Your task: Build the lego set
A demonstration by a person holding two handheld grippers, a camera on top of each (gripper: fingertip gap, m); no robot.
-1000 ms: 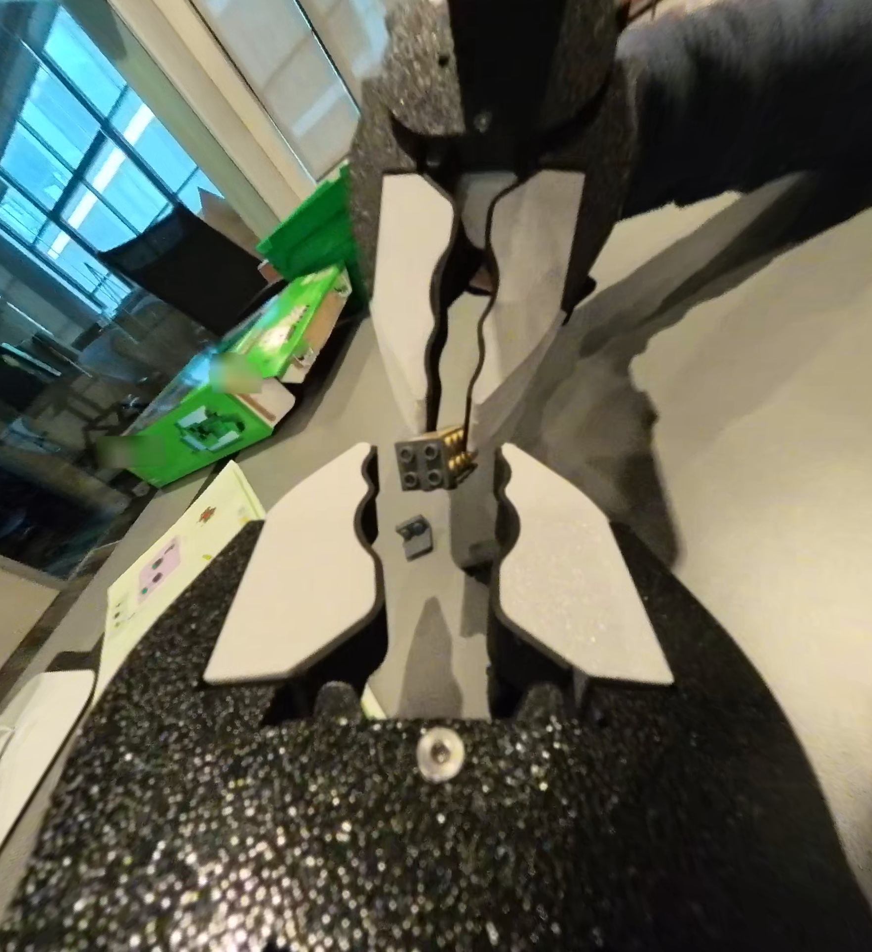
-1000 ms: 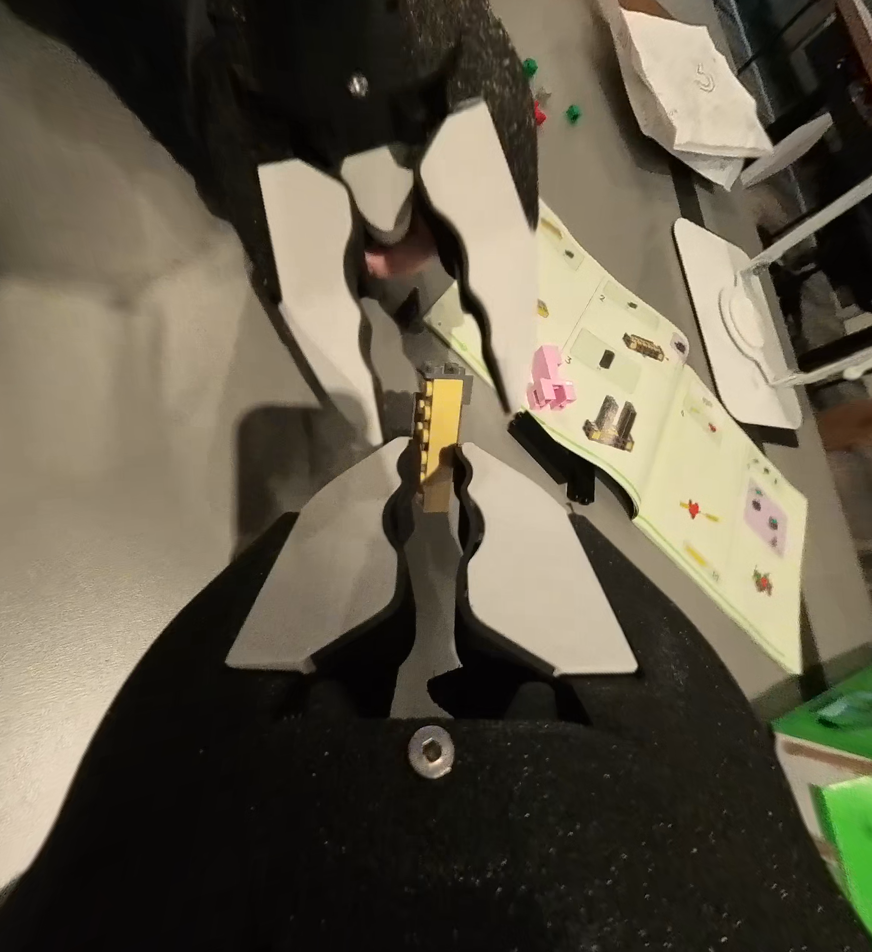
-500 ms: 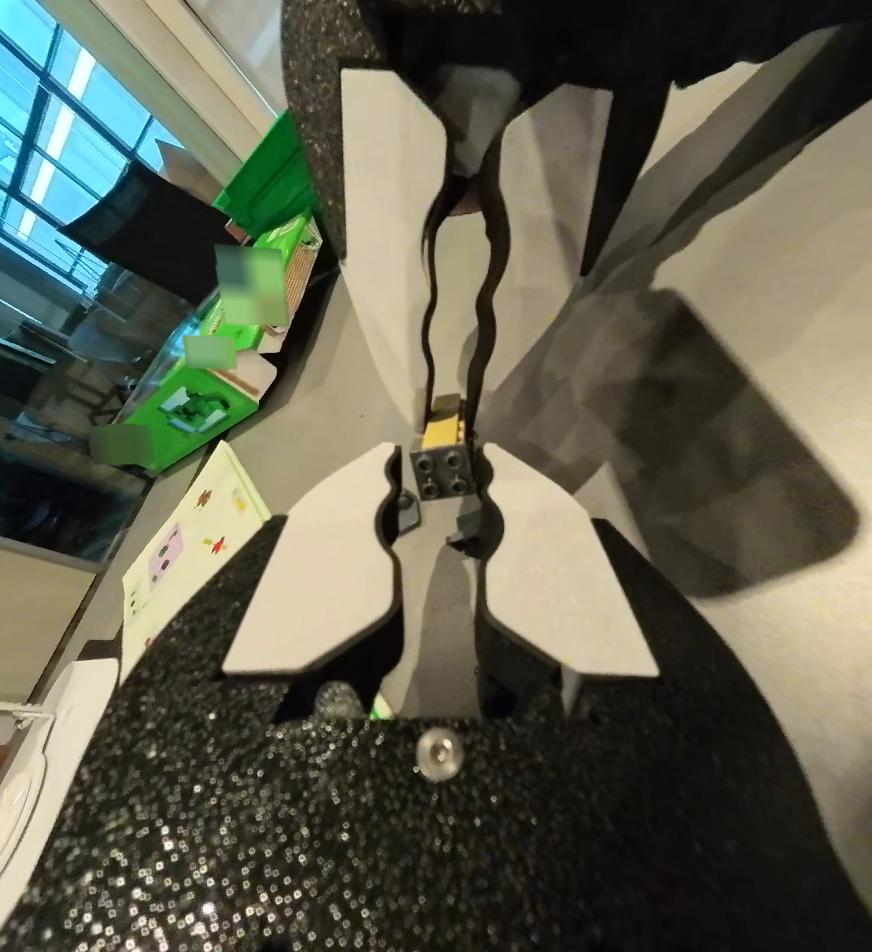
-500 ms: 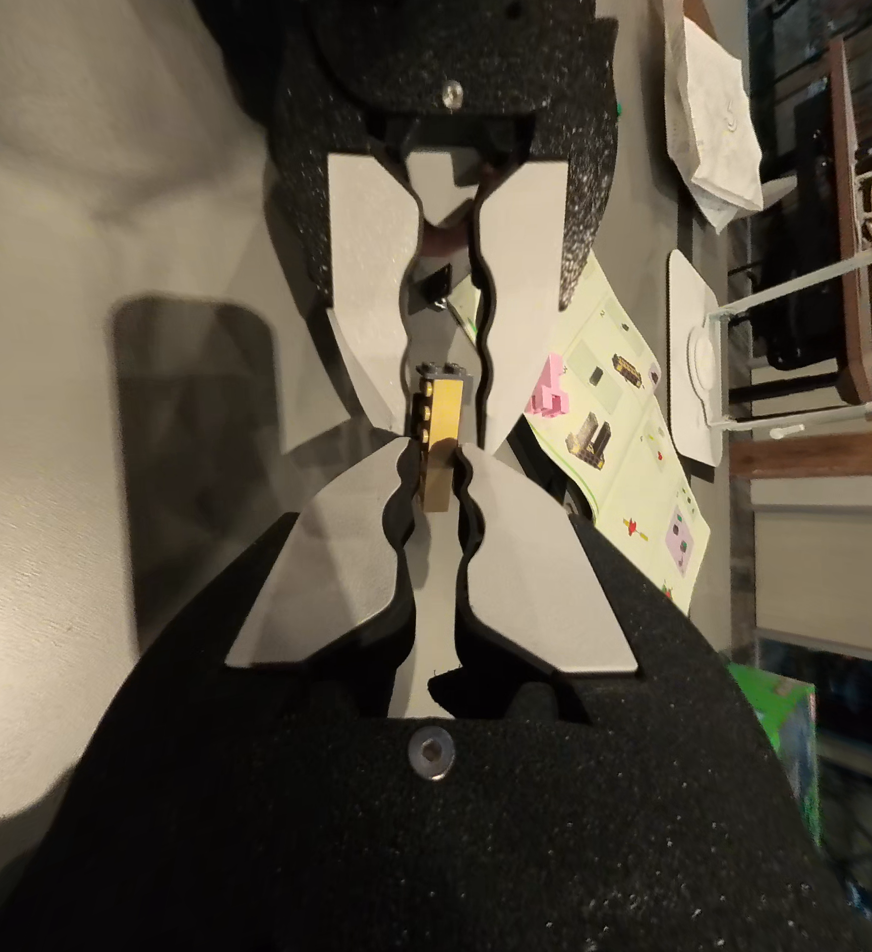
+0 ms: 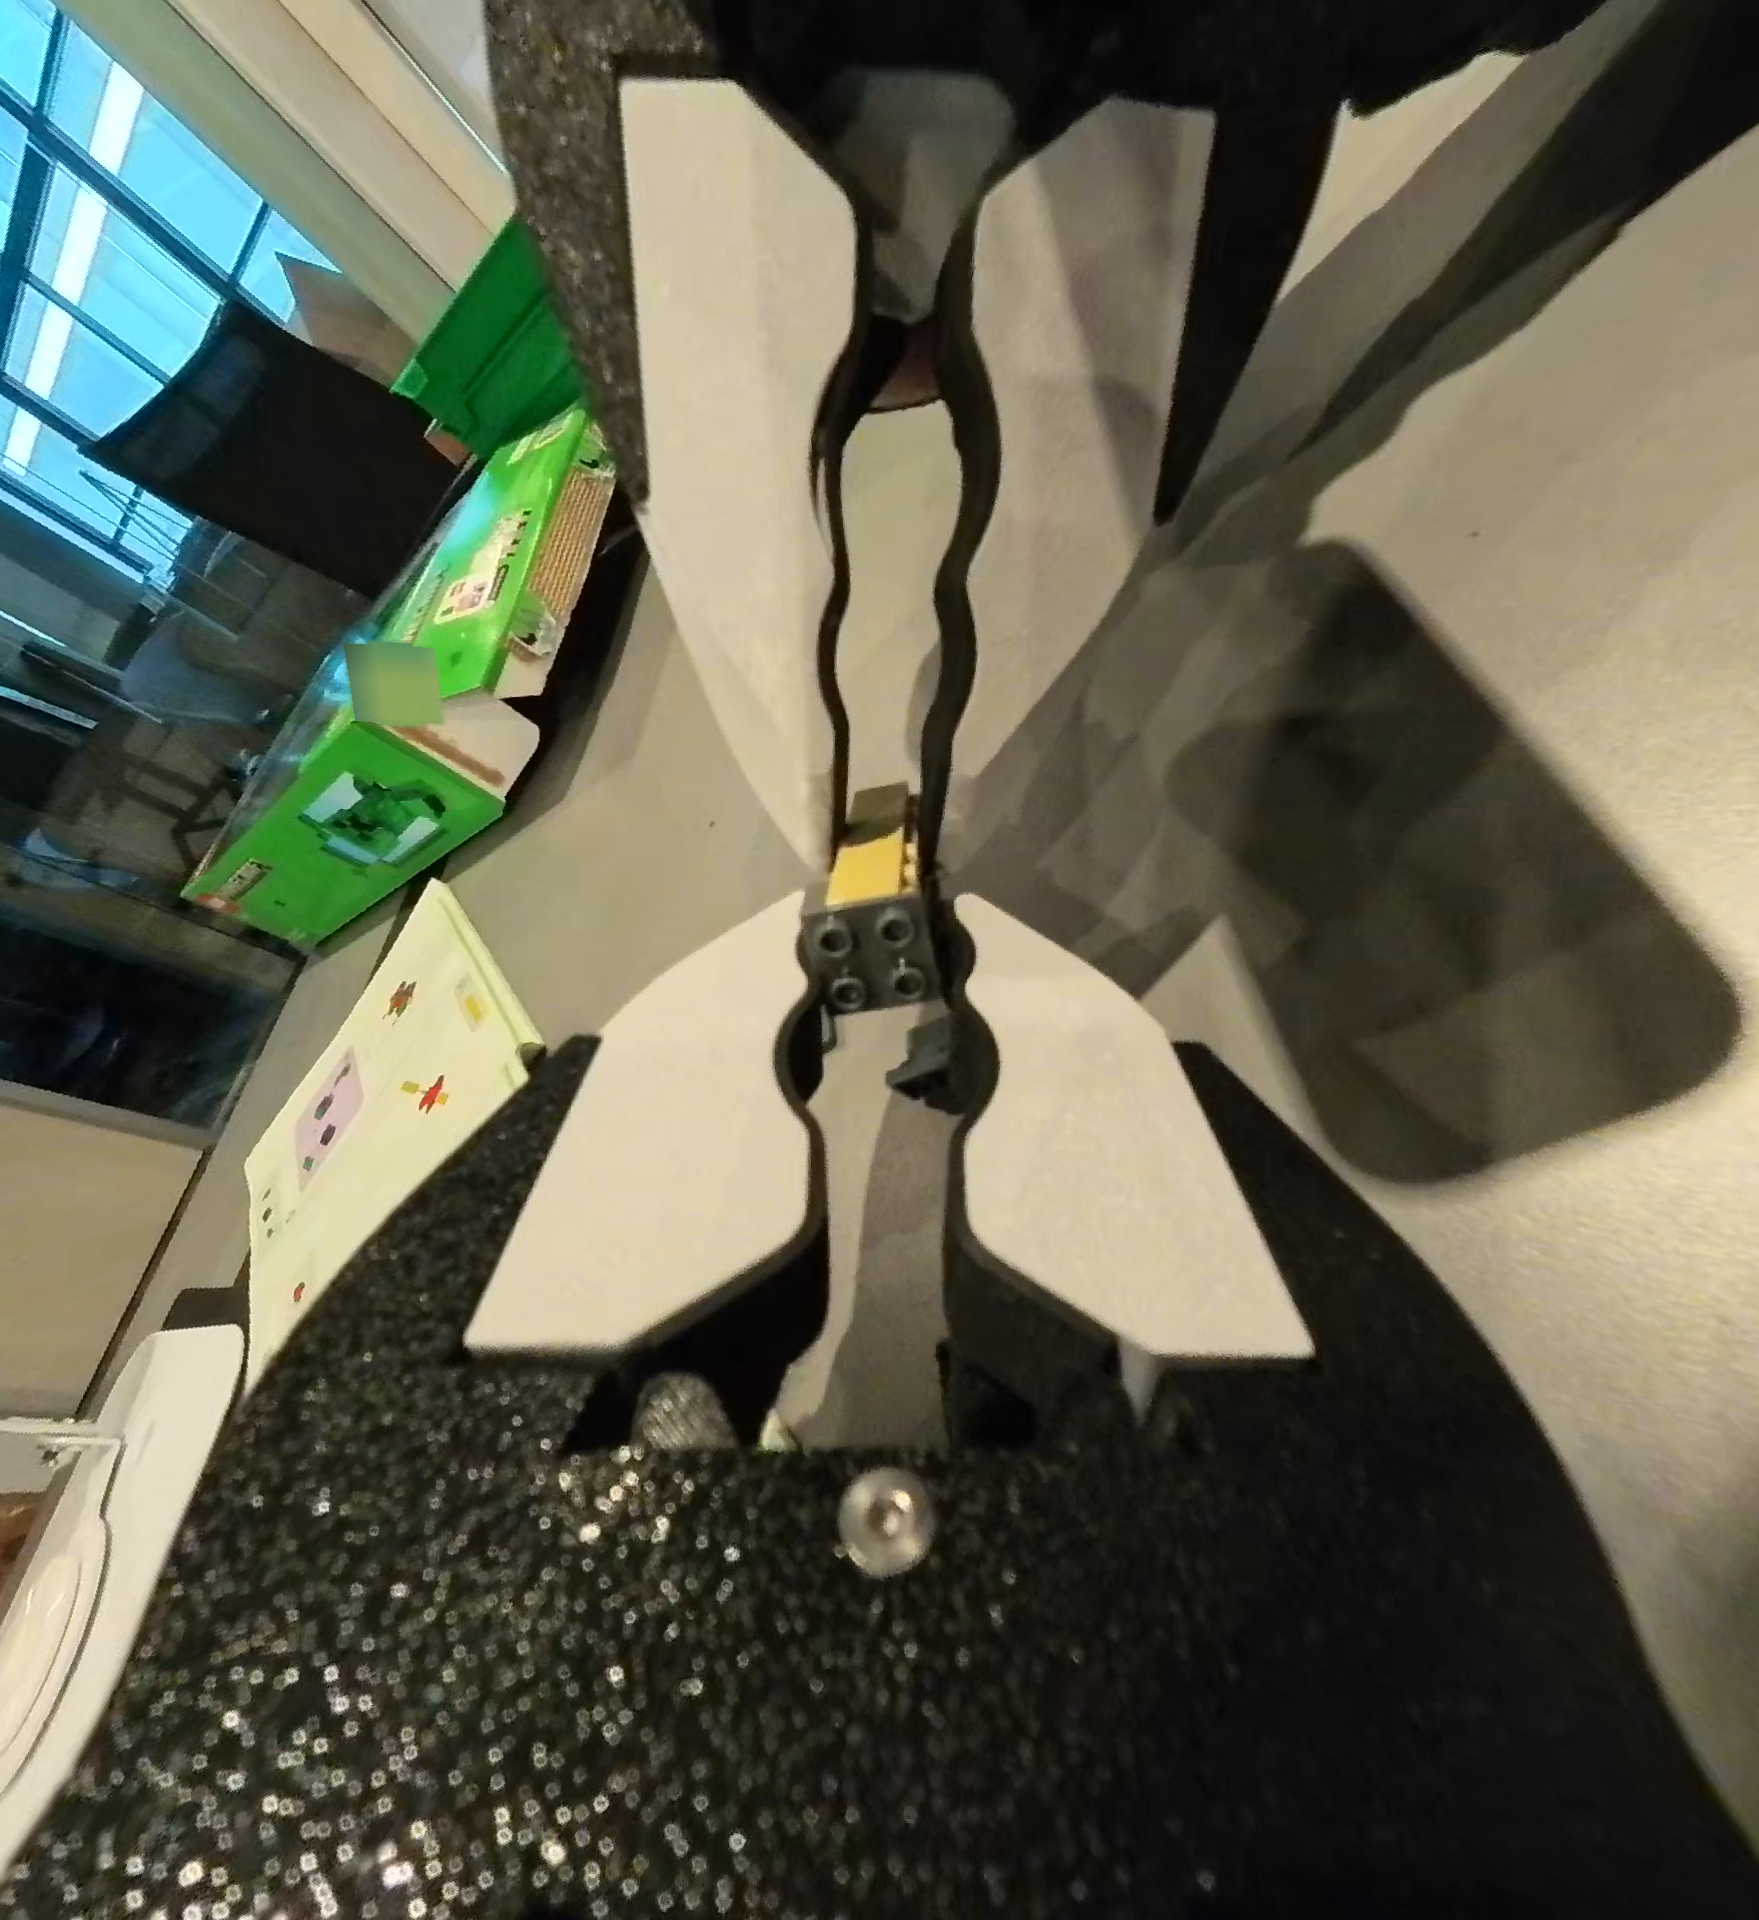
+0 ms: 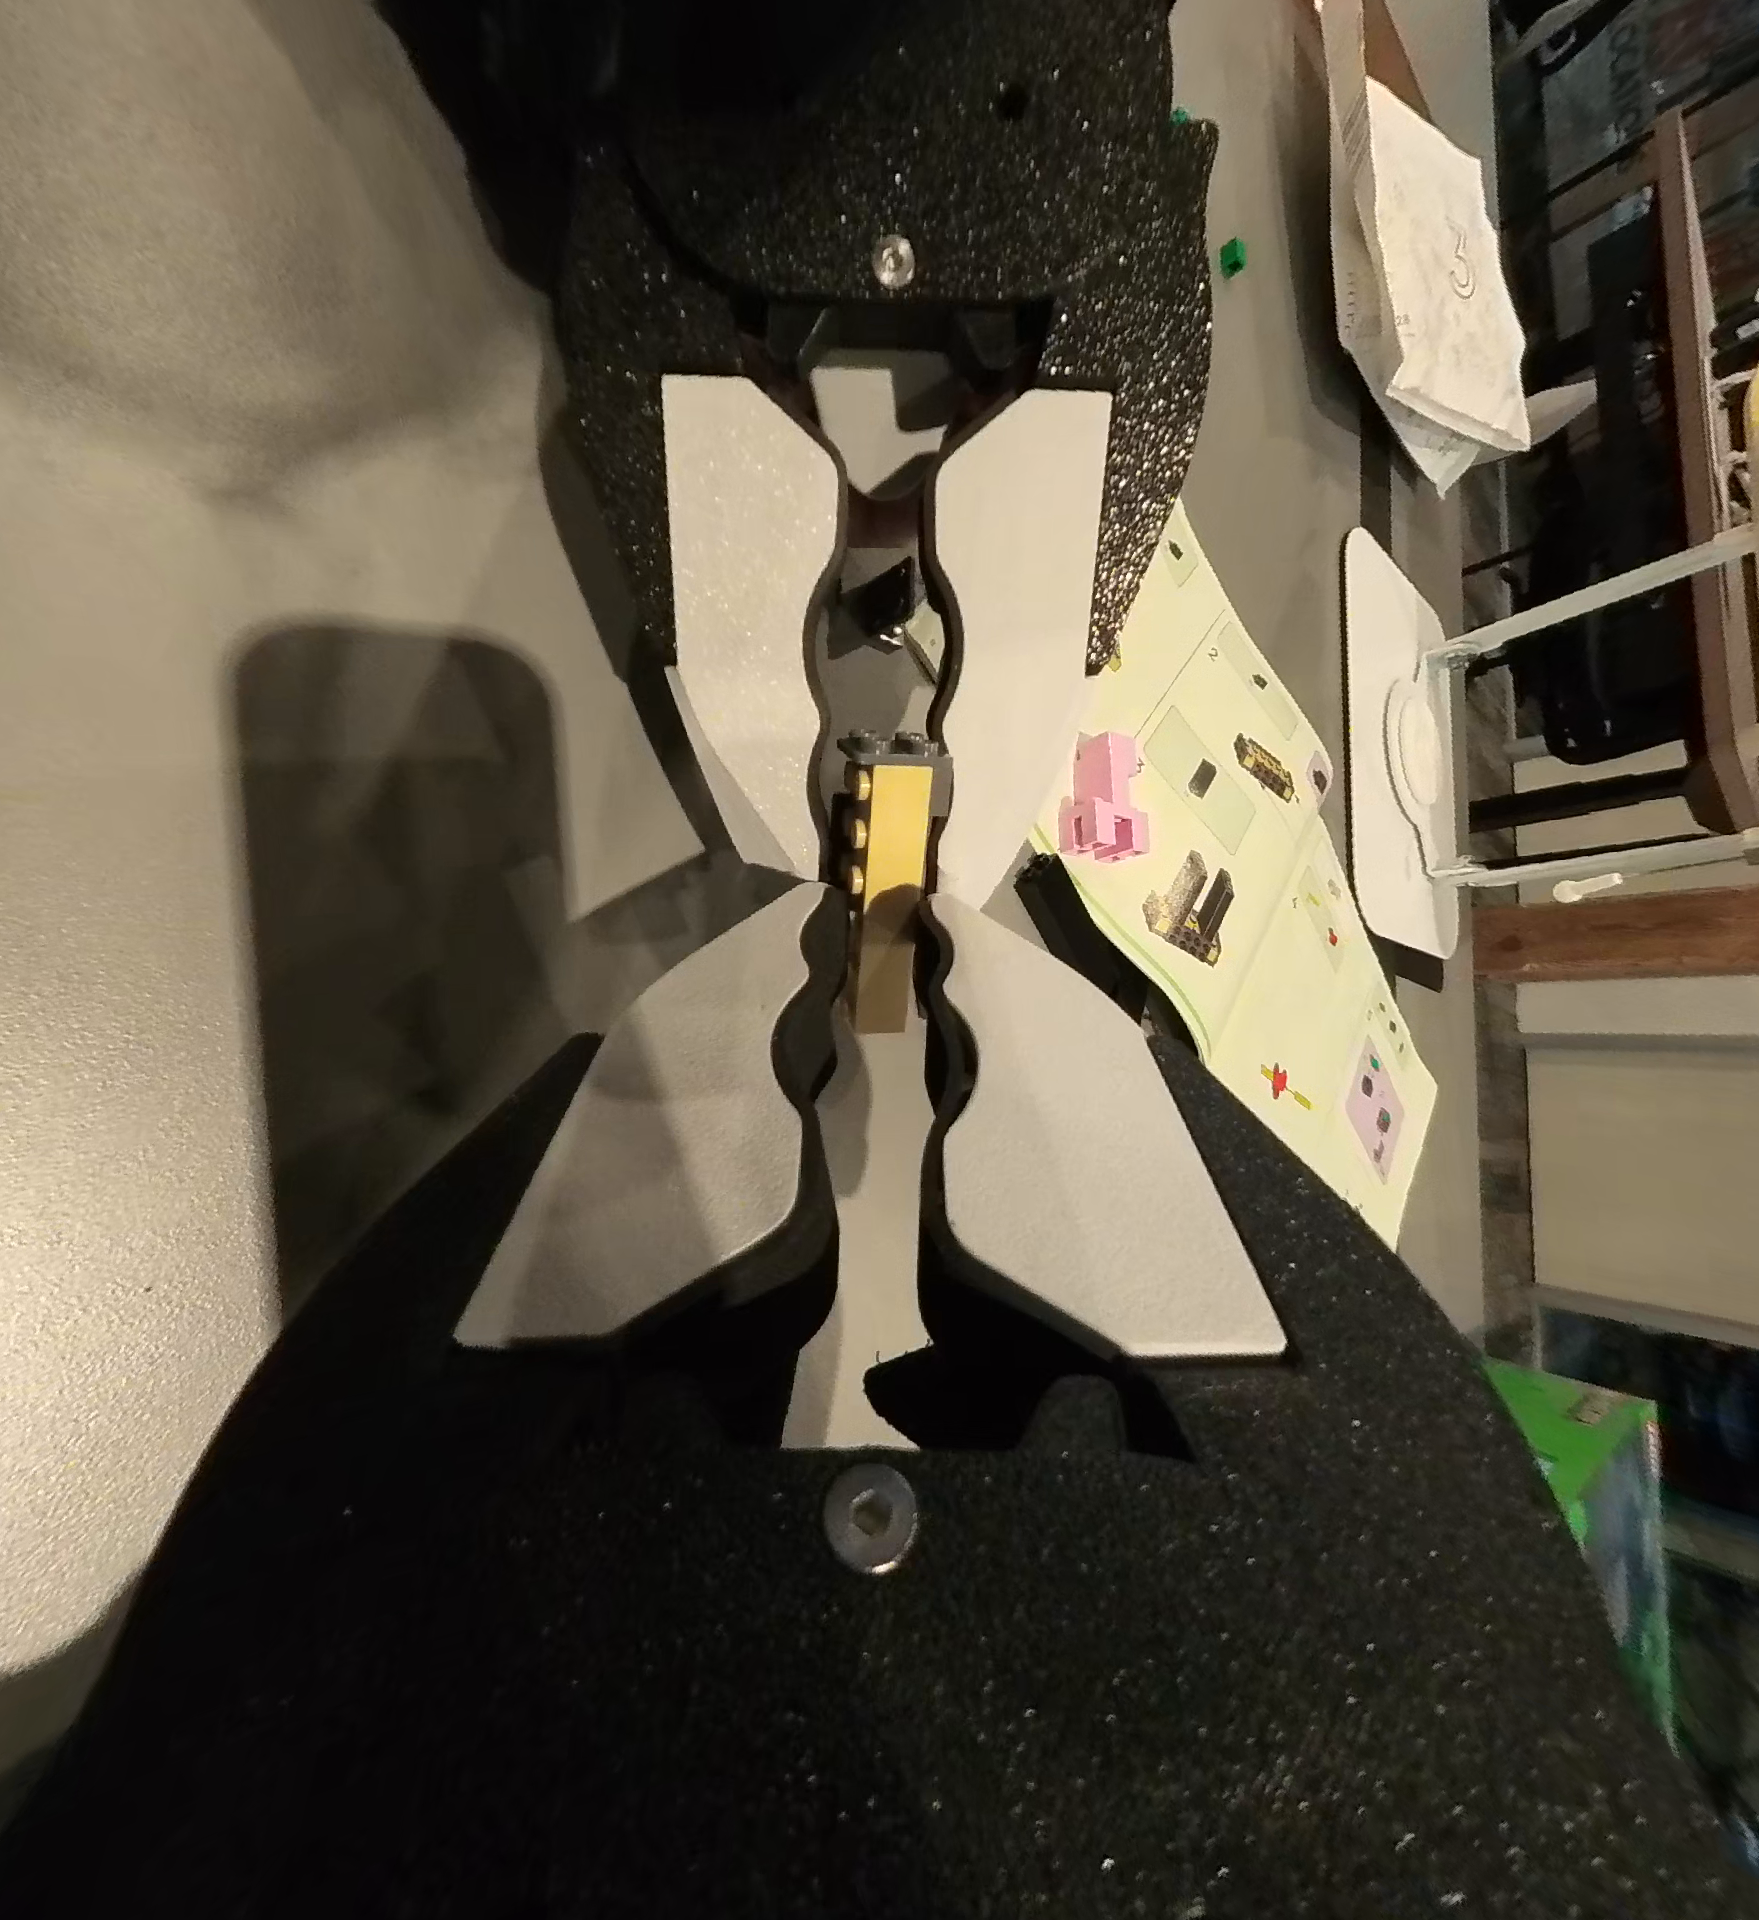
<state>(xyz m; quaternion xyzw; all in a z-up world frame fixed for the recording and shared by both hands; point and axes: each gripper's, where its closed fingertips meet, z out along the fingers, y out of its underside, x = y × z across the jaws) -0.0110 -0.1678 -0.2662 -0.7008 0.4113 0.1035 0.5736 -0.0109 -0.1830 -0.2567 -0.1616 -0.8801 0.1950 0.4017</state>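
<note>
My right gripper [image 6: 880, 914] is shut on a tan brick [image 6: 896, 831] with studs along one side, held above the grey table [image 6: 127, 935]. A dark grey 2x2 brick [image 5: 870, 956] sits on the tan brick's far end. My left gripper [image 5: 880, 935] faces the right one head-on, and its fingertips are shut on that grey brick. The left gripper [image 6: 875, 821] reaches down from the top of the right wrist view. The right gripper [image 5: 880, 847] shows likewise in the left wrist view, with the tan brick [image 5: 870, 868] in it.
A small dark piece [image 5: 932, 1070] lies under the grippers. An open instruction booklet [image 6: 1270, 935] carries a pink figure [image 6: 1103, 800], with a black brick [image 6: 1051, 894] at its edge. Green boxes [image 5: 366, 821], a white paper bag [image 6: 1415, 260] and a white stand base [image 6: 1405, 748] are nearby. My two grippers' fingertips are within a few centimetres of each other.
My left gripper has closed from open onto the grey brick at the end of the tan brick. Both grippers have turned until they face each other in line.
</note>
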